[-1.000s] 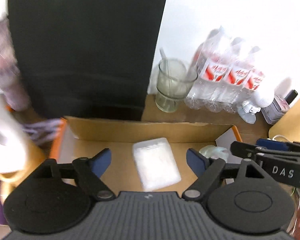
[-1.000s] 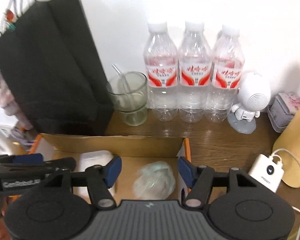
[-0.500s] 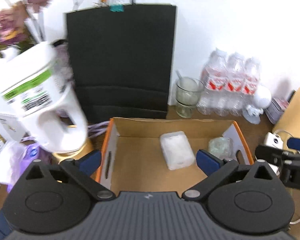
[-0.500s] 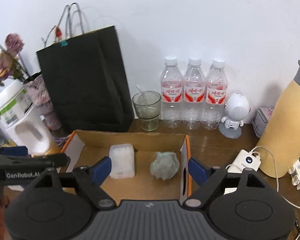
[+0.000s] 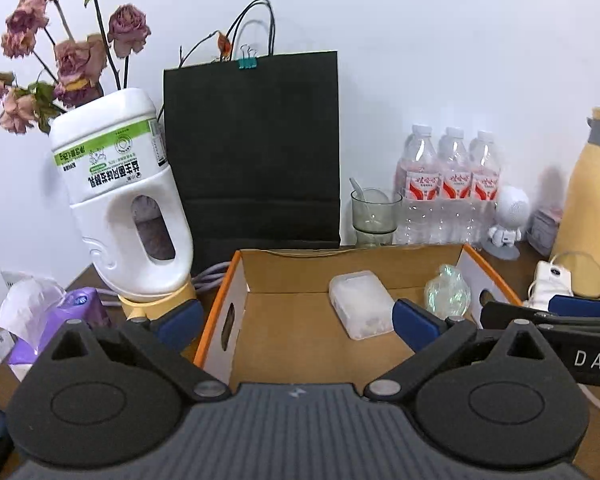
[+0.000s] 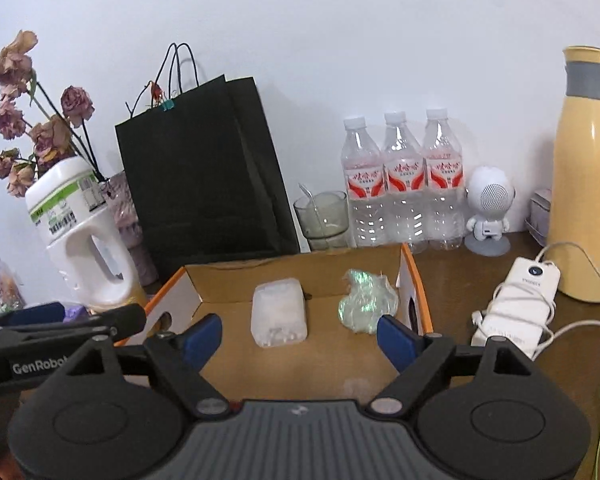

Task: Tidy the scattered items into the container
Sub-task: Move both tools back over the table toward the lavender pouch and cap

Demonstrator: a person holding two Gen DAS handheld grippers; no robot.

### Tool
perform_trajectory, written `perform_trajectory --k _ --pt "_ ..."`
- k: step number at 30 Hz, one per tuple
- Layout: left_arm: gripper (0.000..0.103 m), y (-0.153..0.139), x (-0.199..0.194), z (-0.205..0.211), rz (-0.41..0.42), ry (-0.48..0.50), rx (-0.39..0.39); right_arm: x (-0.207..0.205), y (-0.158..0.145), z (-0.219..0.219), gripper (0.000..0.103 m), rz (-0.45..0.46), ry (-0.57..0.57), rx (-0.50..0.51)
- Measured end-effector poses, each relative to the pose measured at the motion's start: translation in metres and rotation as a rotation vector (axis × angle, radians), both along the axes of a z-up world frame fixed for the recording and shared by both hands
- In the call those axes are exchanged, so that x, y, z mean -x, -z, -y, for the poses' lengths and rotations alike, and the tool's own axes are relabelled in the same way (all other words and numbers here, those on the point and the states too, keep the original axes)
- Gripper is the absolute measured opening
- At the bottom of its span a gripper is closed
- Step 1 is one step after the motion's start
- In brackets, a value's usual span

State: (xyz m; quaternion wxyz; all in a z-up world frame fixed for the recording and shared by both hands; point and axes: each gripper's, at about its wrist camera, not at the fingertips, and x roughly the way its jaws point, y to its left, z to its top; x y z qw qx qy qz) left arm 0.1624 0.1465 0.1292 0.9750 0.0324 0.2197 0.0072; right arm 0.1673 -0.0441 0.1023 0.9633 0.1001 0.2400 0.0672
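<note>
An open cardboard box (image 5: 340, 266) with orange edges sits on the wooden table. Inside it lie a white translucent plastic case (image 5: 360, 304) and a crumpled greenish translucent bundle (image 5: 446, 290). My left gripper (image 5: 298, 322) hangs open in front of the box, with nothing between its blue pads. The right gripper's fingers (image 5: 540, 316) reach in from the right edge. In the right wrist view the box (image 6: 292, 266) holds the case (image 6: 278, 314) on the left and the bundle (image 6: 366, 298) on the right. My right gripper (image 6: 300, 338) is open and empty, back from both.
Behind the box stand a black paper bag (image 5: 256, 152), a white jug (image 5: 128, 216) with dried flowers, a glass with a spoon (image 6: 324, 218), three water bottles (image 6: 402, 184) and a small white robot figure (image 6: 490, 204). A yellow flask (image 6: 584, 184) and a white charger with cable (image 6: 516, 304) are at right; purple tissues (image 5: 60, 312) at left.
Both grippers have drawn back from the box and their jaws have widened. The case and the bundle stay lying in the box, now farther from the fingers.
</note>
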Motion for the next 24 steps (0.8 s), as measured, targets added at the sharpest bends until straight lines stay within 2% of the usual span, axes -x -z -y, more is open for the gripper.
perform_trajectory --k 2,10,17,20,24 --pt "0.103 0.008 0.014 -0.003 0.039 -0.005 0.0 0.009 0.007 -0.003 0.084 0.01 -0.005 0.015" --pt "0.103 0.044 0.062 -0.014 0.025 -0.012 0.074 0.056 0.027 -0.017 0.085 0.053 -0.037 0.013" --pt "0.103 0.056 0.109 -0.026 0.012 0.023 0.076 0.109 0.032 -0.032 0.087 0.082 -0.053 0.03" --pt "0.103 0.065 0.133 -0.038 0.0 0.01 0.084 0.132 0.038 -0.035 0.088 0.082 -0.057 0.017" --pt "0.103 0.074 0.162 -0.048 -0.018 0.005 0.077 0.161 0.049 -0.043 0.088 0.074 -0.067 0.055"
